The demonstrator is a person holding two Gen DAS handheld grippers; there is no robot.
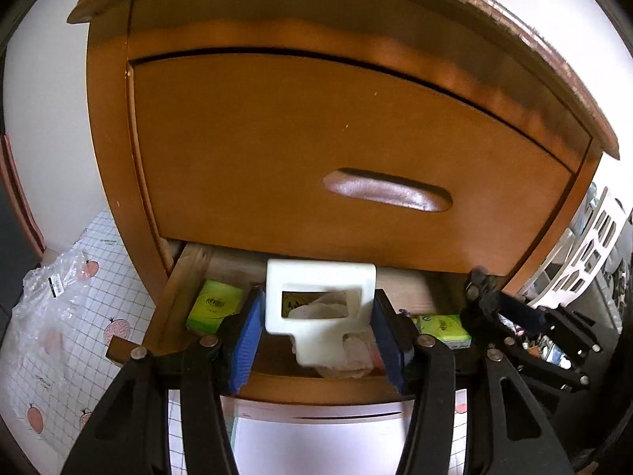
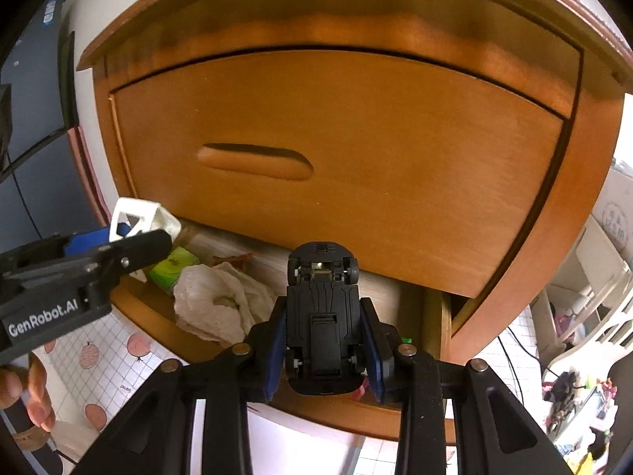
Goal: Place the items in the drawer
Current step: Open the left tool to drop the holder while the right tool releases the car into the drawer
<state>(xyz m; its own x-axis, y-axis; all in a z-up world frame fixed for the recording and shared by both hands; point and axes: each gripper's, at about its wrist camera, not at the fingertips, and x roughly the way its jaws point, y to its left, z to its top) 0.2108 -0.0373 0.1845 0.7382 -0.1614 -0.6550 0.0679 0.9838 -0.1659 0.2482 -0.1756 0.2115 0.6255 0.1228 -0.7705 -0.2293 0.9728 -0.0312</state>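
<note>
The lower drawer of a wooden nightstand stands pulled out. My left gripper is shut on a white plastic frame-shaped piece and holds it over the drawer's front. My right gripper is shut on a black toy car, underside up, above the drawer's right half. Inside lie a crumpled white cloth and green tissue packs. The left gripper's finger shows at the left of the right wrist view, and the right gripper at the right of the left wrist view.
The upper drawer with its recessed handle is shut just above the open one. A clear plastic bag lies on the grid-patterned floor mat to the left. A white slotted basket stands to the right. A hand grips the left tool.
</note>
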